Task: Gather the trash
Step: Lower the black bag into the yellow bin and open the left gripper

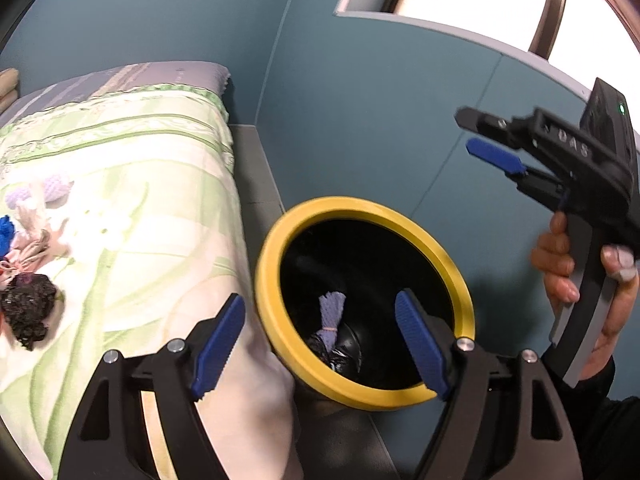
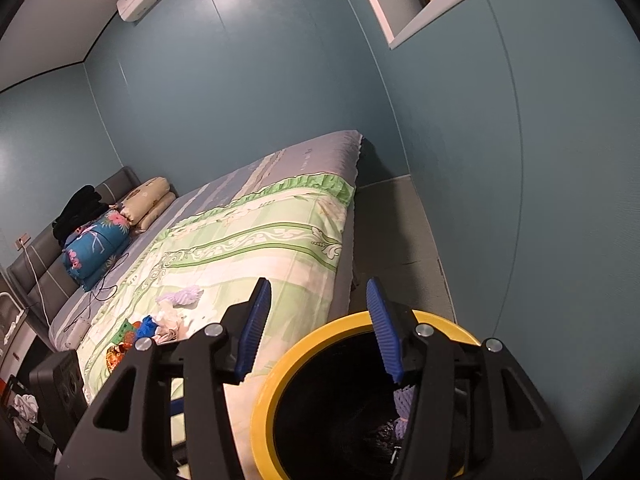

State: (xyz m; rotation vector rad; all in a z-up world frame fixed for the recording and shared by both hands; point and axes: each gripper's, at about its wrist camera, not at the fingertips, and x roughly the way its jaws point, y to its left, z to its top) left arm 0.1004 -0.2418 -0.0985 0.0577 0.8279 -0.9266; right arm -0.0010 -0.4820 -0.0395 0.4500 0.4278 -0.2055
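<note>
Yellow-rimmed round black plastic bin [image 1: 362,304] stands on the floor against the bed's edge, directly ahead of and below both sets of fingers. Left gripper [image 1: 320,346]: fingers wide, nothing between them, poised over the bin mouth. Right gripper [image 2: 320,330]: fingers moderately parted, empty, also above the rim; it appears in the left view, held in the person's hand [image 1: 580,276].

Inside the bin, beneath the left fingers, lies a lilac knitted-looking bundle tied over a black crinkled bag [image 1: 334,328].

Remaining trash sits on the green-and-white floral quilt [image 2: 256,240], well to the left of the fingers: a black crumpled plastic wad [image 1: 28,308], a lilac-and-white soft bundle [image 2: 182,296], a blue scrap [image 2: 148,326] and pale crumpled pieces beside it.

Judgement: these items look light, soft and compressible, not fragile. The black wad may be slippery; pinch it through its bulk at the centre. Fabric bundles are best taken at a gathered or tied neck. Loose scraps may shed, so a firm closure seems advisable.
</note>
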